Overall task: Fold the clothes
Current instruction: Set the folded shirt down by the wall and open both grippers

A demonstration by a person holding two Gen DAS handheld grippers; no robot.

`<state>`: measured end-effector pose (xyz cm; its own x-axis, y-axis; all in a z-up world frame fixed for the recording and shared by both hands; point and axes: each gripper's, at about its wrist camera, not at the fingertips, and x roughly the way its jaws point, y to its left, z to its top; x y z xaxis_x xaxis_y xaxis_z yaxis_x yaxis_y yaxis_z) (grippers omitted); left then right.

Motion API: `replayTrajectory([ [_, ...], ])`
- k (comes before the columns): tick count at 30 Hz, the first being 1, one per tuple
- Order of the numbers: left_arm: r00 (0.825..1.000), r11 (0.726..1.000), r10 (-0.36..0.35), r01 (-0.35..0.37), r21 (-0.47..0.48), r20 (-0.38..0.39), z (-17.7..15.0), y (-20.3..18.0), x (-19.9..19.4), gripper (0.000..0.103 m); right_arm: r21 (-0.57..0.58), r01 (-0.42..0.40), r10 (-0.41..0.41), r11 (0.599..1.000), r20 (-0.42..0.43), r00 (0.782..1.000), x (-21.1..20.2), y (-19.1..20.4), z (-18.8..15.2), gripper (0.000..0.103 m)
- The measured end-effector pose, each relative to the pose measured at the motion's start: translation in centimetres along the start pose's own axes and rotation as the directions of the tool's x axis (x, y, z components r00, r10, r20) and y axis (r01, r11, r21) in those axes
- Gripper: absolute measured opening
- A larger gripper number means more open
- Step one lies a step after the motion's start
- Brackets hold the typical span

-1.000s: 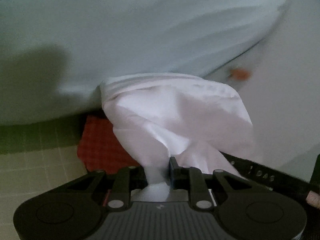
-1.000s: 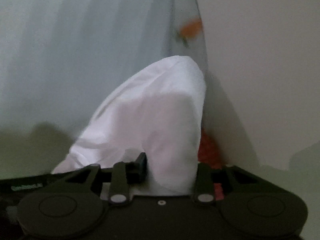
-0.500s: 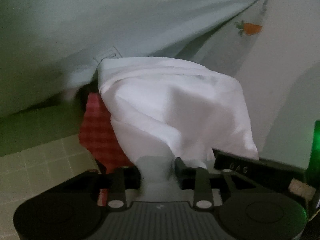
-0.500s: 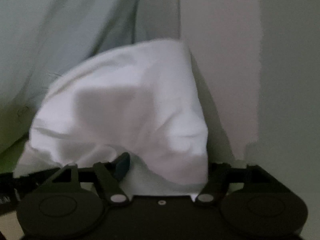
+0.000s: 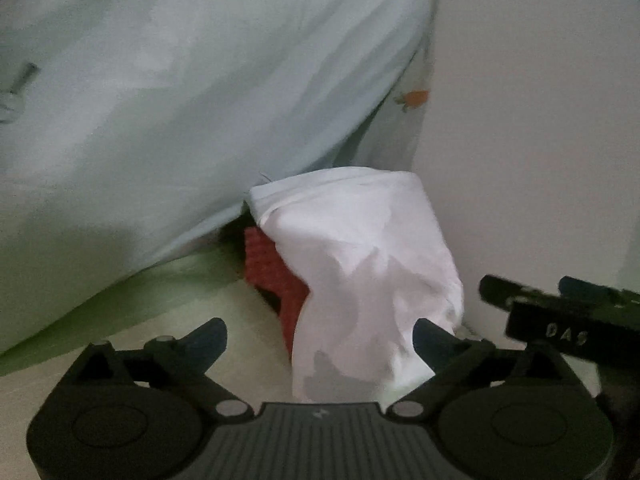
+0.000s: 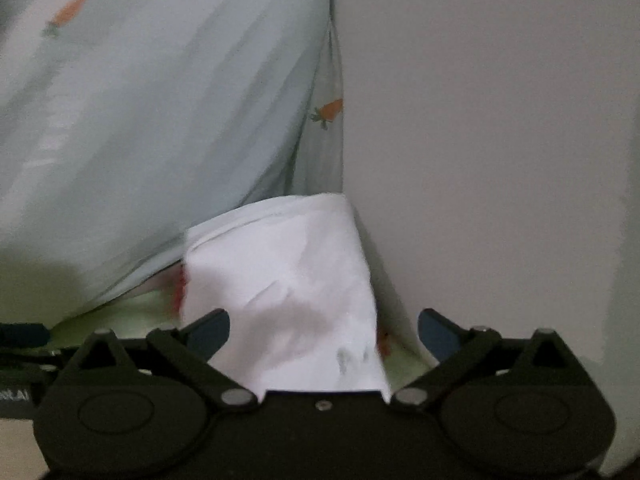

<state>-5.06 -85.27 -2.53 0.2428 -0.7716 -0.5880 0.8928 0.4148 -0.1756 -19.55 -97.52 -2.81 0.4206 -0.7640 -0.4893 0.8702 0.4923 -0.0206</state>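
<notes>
A folded white garment (image 5: 360, 264) lies on top of a red checked cloth (image 5: 276, 284), against the wall. It also shows in the right wrist view (image 6: 288, 288), with red edges of the cloth (image 6: 178, 288) beside it. My left gripper (image 5: 320, 336) is open, its jaws wide apart on either side of the garment's near edge. My right gripper (image 6: 324, 332) is open too, the jaws standing apart around the garment's near end. Neither holds anything. The right gripper's body (image 5: 560, 320) shows at the right of the left wrist view.
A large pale blue pillow or quilt (image 5: 180, 112) with orange carrot prints (image 6: 330, 112) leans at the left, touching the garment's far edge. A plain white wall (image 6: 480, 160) rises at the right. The surface below is a light green checked sheet (image 5: 152, 312).
Both grippers have opened and let go of the white garment, which now rests on the red cloth. Both have drawn back a little from it.
</notes>
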Motion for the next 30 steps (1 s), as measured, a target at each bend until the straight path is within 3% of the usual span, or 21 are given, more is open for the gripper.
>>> replayTrajectory([
  [6, 1.0, 0.998, 0.026, -0.026, 0.05, 0.016, -3.9, -0.2, -8.3, 0.103, 0.057, -0.026, 0.026, 0.998, 0.01, 1.0, -9.4, -0.2, -4.3, 0.102],
  [14, 0.998, 0.996, 0.061, -0.063, 0.066, 0.033, -9.5, -0.9, -15.7, 0.103, -0.001, -0.073, 0.073, 0.997, -0.017, 0.997, -17.8, 1.4, -10.1, 0.101],
  [21, 0.997, 0.994, 0.079, -0.08, 0.077, 0.017, -13.4, -1.0, -19.5, 0.103, 0.003, -0.073, 0.073, 0.997, -0.045, 0.996, -21.6, 2.1, -13.9, 0.102],
  [30, 0.995, 0.991, 0.094, -0.097, 0.09, 0.04, -14.7, -1.0, -21.3, 0.103, 0.011, -0.052, 0.052, 0.999, -0.055, 0.997, -23.5, 1.9, -15.6, 0.102],
])
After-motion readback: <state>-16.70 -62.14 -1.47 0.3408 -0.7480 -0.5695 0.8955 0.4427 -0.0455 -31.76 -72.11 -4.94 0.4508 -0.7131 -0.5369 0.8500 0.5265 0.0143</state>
